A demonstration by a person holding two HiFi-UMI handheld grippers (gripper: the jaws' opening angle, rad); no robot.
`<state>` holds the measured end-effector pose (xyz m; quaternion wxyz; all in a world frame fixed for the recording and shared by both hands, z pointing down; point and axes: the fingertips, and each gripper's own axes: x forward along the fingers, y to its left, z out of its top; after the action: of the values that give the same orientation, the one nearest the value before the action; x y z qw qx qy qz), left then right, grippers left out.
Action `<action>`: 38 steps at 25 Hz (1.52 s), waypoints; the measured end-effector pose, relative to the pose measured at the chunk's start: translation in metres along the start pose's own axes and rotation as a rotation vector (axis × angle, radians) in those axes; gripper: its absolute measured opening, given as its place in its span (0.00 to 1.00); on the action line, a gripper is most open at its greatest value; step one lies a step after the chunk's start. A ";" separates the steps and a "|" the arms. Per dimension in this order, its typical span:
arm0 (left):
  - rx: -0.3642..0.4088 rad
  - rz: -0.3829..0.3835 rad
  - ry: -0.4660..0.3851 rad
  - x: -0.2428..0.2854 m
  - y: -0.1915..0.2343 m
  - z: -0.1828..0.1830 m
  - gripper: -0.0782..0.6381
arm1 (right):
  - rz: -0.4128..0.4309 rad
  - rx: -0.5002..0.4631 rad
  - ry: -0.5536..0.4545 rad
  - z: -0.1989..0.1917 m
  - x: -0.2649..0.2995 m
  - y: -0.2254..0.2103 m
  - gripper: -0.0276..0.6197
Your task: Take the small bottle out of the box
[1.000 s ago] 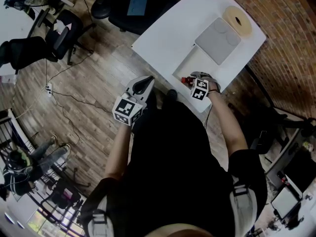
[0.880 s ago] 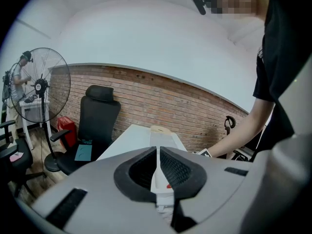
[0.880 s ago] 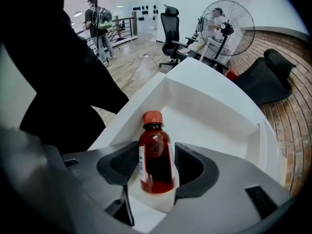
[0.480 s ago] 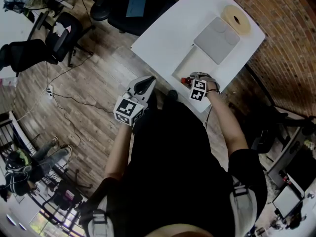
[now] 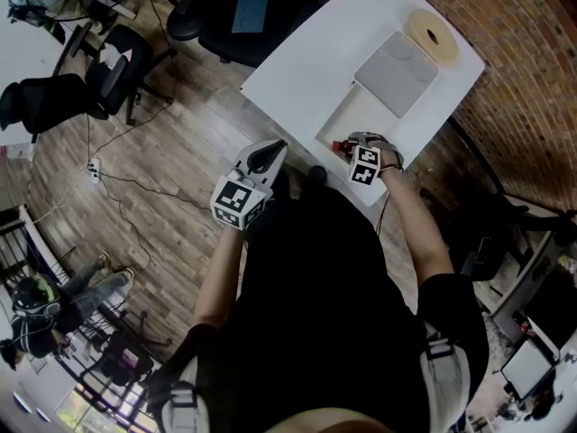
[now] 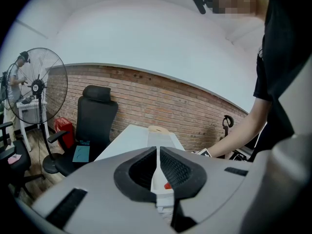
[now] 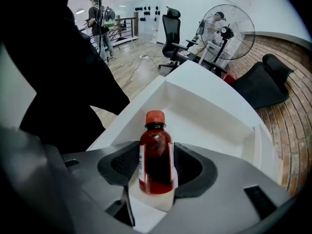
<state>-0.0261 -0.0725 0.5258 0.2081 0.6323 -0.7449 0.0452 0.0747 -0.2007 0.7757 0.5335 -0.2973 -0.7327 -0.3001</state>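
Observation:
A small bottle [image 7: 155,155] of red liquid with a red cap stands upright in the near corner of an open white box [image 7: 209,116]. My right gripper [image 7: 156,152] has a pad on each side of it; its jaws are closing and the pads look pressed against the bottle's sides. In the head view the bottle [image 5: 339,146] shows as a red spot at the box's [image 5: 338,115] near end, just ahead of the right gripper [image 5: 350,150]. My left gripper [image 5: 269,150] hangs off the table's left edge over the floor, shut and holding nothing, also seen as the left gripper [image 6: 158,152].
The box's grey lid [image 5: 397,73] lies beyond the box, and a roll of tape [image 5: 431,36] sits at the far corner of the white table [image 5: 297,70]. Black office chairs [image 5: 234,12] stand behind the table. A brick wall [image 5: 523,79] runs along the right.
Almost nothing has moved. The left gripper has drifted slightly to the right; the right gripper stays at the bottle.

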 end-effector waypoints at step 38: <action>0.138 -0.344 0.016 0.057 0.030 0.046 0.16 | -0.260 0.464 -0.111 0.028 -0.044 -0.049 0.37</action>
<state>-0.0734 -0.1343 0.5113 0.1749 0.7628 -0.6191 0.0650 0.0320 -0.2162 0.7201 0.5033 -0.0863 -0.8421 -0.1734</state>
